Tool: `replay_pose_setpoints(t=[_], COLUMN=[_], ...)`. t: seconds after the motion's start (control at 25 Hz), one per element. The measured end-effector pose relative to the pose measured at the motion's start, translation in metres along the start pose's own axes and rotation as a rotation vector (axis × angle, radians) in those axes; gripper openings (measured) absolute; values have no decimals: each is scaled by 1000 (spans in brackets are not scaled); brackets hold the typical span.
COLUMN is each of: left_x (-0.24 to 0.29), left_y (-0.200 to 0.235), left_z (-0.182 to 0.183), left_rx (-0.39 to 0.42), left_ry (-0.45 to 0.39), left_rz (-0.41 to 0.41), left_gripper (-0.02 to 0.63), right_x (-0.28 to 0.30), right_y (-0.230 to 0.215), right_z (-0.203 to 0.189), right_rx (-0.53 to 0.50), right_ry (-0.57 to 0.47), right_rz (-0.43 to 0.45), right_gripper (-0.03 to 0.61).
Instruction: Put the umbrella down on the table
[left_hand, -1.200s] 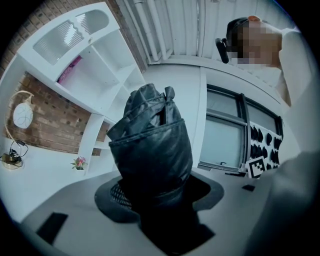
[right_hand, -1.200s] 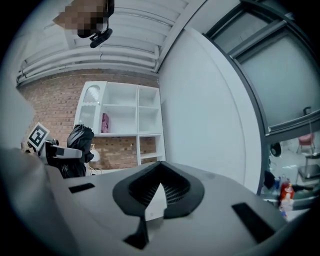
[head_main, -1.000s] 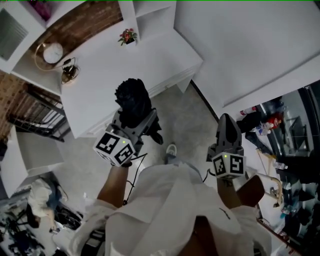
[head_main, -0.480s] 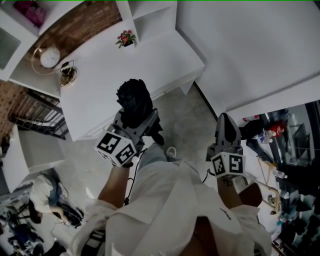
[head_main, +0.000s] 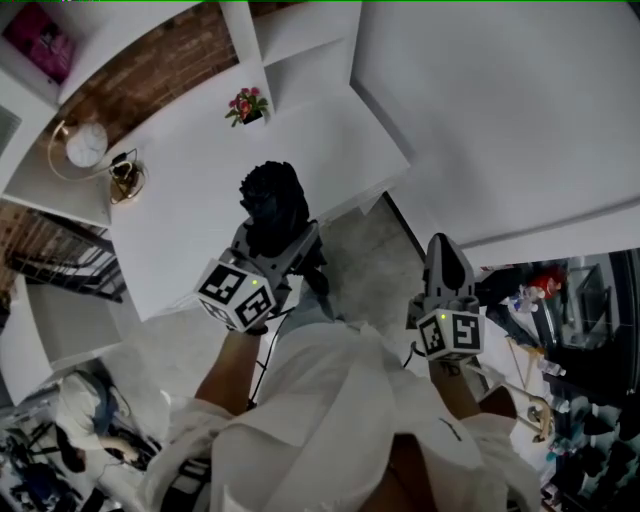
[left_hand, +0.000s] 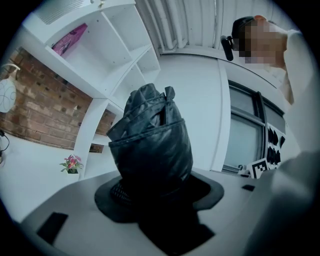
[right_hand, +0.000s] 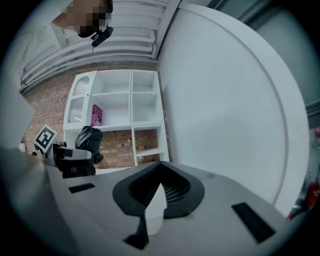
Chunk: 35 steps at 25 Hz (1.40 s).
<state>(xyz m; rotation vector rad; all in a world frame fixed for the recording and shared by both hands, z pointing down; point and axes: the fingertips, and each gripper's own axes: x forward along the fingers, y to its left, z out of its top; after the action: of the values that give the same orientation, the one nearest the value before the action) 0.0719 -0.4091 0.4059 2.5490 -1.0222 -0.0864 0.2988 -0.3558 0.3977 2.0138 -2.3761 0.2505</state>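
Folded black umbrella clamped in the left gripper, short of the white table

The left gripper's jaws are closed around the lower part of the umbrella, which stands up out of them as a bunched bundle of glossy, creased fabric with a band across its middle. It is probably light, soft outside over a stiff core, and somewhat slippery, so a firm hold low on the bundled body, where the jaws sit, seems best. The table lies ahead of and below this gripper. The right gripper, well off to the side, has its jaws together on nothing.
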Motion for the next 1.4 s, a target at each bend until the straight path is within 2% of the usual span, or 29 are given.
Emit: replay_pose_setpoints(t=[0.32, 0.72, 1.12, 1.4], left_x=[43, 83, 126, 159], left_y=[72, 154, 188, 191], left_z=[35, 38, 22, 31], left_rx=[-16, -106, -157, -157], left_ry=[0, 34, 100, 108], left_rz=[2, 15, 77, 119], left_gripper=[273, 273, 273, 273], right_x=[108, 209, 259, 289], right_y=[27, 57, 41, 17], right_z=[30, 9, -14, -18], right_rx=[-48, -69, -61, -46], right_ry=[-14, 75, 128, 146], right_rz=[53, 92, 153, 210], right_gripper=[18, 18, 18, 18])
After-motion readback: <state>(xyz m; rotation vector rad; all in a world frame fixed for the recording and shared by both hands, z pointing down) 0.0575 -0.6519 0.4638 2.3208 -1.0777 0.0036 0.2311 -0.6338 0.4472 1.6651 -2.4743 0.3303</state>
